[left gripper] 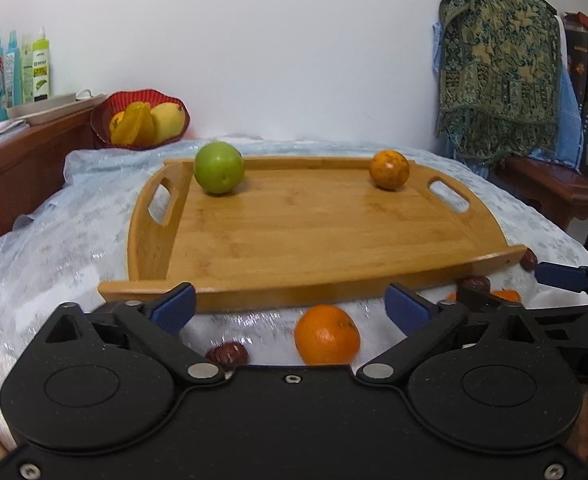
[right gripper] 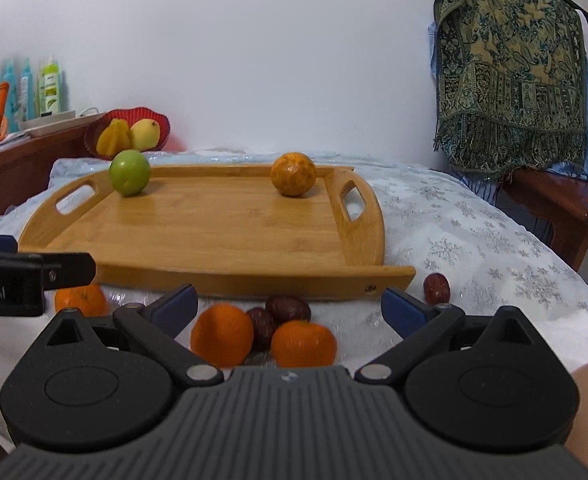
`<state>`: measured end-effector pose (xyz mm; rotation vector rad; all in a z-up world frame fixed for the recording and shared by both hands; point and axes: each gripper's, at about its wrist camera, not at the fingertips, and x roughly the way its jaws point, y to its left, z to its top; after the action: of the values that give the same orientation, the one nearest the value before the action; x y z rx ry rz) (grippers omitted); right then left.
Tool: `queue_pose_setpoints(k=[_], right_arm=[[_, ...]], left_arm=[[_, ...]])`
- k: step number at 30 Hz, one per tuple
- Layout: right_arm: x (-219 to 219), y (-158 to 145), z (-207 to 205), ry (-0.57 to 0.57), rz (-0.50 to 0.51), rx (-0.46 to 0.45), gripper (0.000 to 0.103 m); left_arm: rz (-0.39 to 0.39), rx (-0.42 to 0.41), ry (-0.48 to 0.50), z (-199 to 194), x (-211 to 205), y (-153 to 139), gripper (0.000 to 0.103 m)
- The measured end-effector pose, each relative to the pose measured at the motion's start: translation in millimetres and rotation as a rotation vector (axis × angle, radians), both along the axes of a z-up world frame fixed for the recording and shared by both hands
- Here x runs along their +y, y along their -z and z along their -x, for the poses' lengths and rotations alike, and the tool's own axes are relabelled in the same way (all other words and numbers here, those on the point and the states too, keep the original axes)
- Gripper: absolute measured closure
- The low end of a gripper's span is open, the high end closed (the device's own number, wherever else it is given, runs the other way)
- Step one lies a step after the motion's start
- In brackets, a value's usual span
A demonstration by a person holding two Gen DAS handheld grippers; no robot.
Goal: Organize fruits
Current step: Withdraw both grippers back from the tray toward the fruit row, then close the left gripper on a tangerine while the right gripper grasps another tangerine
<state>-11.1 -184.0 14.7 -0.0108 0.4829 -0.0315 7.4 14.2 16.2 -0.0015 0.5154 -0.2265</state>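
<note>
A: Nearest to us, the left hand-held gripper [left gripper: 290,304] stands with its blue pads wide apart and grips nothing; an orange [left gripper: 327,335] lies on the cloth between them, untouched, with a dark red date [left gripper: 227,354] just beside it.

B: We see the same on the other side. The right hand-held gripper [right gripper: 289,307] is spread wide too and holds nothing. Below its gap two oranges [right gripper: 222,334] lie with two dark dates [right gripper: 288,309] touching them, and another date [right gripper: 436,288] lies apart to the right.

A: One more orange [right gripper: 80,300] peeks out under the left tool's finger in the right view.

B: Past the loose fruit we find the wooden tray [left gripper: 294,240] on the worktop [right gripper: 473,240] with its snowflake cloth.

A: At the tray's far edge a green fruit [left gripper: 218,167] sits to the left and a mottled orange fruit [left gripper: 389,169] to the right, well apart.

B: Farthest, a red bowl [left gripper: 104,114] of yellow fruit stands by the wall, and a patterned shawl [left gripper: 497,60] hangs at the right.
</note>
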Motion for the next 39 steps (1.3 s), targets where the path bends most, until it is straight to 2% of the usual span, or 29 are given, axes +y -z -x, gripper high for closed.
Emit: queue_pose_setpoints(k=[4, 8, 9, 10, 13, 15, 17, 23, 30, 39], right_arm=[[-1, 1, 5, -0.002, -0.015, 0.006, 0.008], [-5, -1, 16, 0.012, -0.028, -0.042, 0.025], [-5, -2, 17, 0.020, -0.025, -0.053, 0.033], [-6, -2, 19, 0.030, -0.022, -0.060, 0.041], [-11, -2, 21, 0.059, -0.023, -0.058, 0.053], [-14, 0, 21, 0.072, -0.030, -0.045, 0.057], [-15, 1, 21, 0.074, -0.036, -0.037, 0.058], [-13, 3, 24, 0.047, -0.034, -0.026, 0.058], [-12, 7, 19, 0.015, -0.091, -0.003, 0.058], [-16, 11, 11, 0.019, -0.164, 0.022, 0.058]], left_arm=[[0.011, 0.027, 0.014, 2, -1, 3, 0.022], [0.005, 0.039, 0.022, 5, -4, 6, 0.045], [0.002, 0.044, 0.025, 5, -4, 6, 0.049], [0.000, 0.050, 0.029, 5, -5, 7, 0.050], [0.008, 0.063, 0.041, 6, -7, 9, 0.054], [0.008, 0.062, 0.046, 6, -9, 11, 0.055], [0.012, 0.069, 0.050, 5, -11, 13, 0.055], [0.018, 0.110, 0.058, -1, -17, 21, 0.064], [0.024, 0.097, 0.059, -5, -20, 23, 0.065], [-0.020, 0.079, 0.054, -8, -29, 26, 0.065]])
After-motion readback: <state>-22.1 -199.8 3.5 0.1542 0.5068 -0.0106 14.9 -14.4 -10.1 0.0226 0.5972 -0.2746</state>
